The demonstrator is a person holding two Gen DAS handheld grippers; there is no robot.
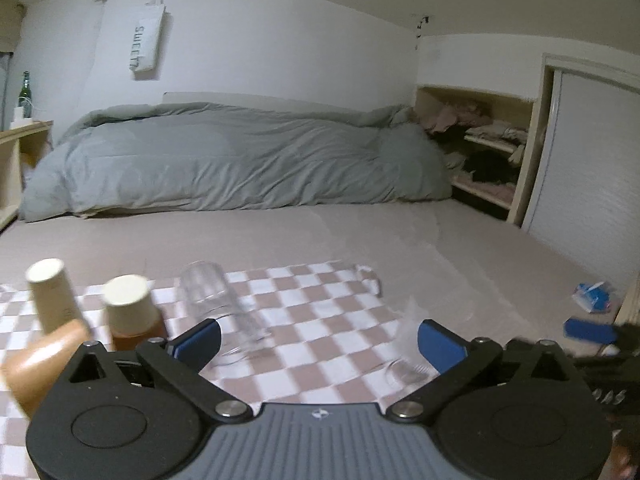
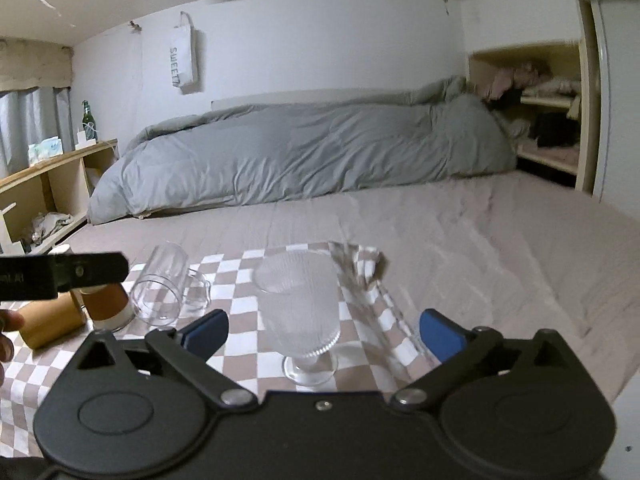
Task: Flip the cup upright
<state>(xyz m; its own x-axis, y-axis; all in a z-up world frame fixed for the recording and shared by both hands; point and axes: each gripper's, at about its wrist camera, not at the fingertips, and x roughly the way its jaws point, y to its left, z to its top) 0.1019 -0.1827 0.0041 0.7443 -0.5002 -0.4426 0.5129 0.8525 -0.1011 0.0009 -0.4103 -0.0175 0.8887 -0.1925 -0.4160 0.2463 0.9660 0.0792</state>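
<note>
A clear ribbed stemmed glass stands upright on its foot on the checkered cloth, between the open jaws of my right gripper; the pads do not touch it. In the left wrist view it is a blurred shape by the right pad. A clear glass mug lies on its side to the left; it also shows in the left wrist view. My left gripper is open and empty, the mug just beyond its left pad.
Two brown paper cups stand upside down at the left and a third lies on its side. A grey duvet lies behind. Shelves stand at right. The left gripper's arm shows at left.
</note>
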